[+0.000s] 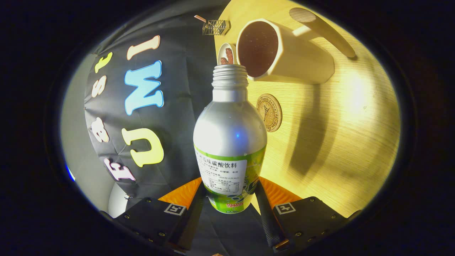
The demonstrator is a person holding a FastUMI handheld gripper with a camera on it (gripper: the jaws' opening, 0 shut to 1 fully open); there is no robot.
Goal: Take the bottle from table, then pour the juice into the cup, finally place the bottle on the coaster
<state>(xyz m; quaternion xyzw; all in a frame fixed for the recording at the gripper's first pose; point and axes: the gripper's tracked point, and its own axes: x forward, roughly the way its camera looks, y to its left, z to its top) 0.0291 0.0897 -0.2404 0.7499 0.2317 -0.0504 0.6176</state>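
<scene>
One bottle [230, 142] clamped in the tongs [230, 199], tilted toward one cup [284, 53].

Its open mouth is at the cup's rim; one coaster [269, 112] lies near on the bare worktop [348, 142].

This was a staged recording booth rather than a home: a black cloth wall [170, 106] hung close behind a pale wooden table [341, 142], lit warmly by one strong lamp.

bottle [230, 142] | label: "碳酸饮料" (small print illegible) | coaster [269, 112] ring lettering: unreadable
</scene>
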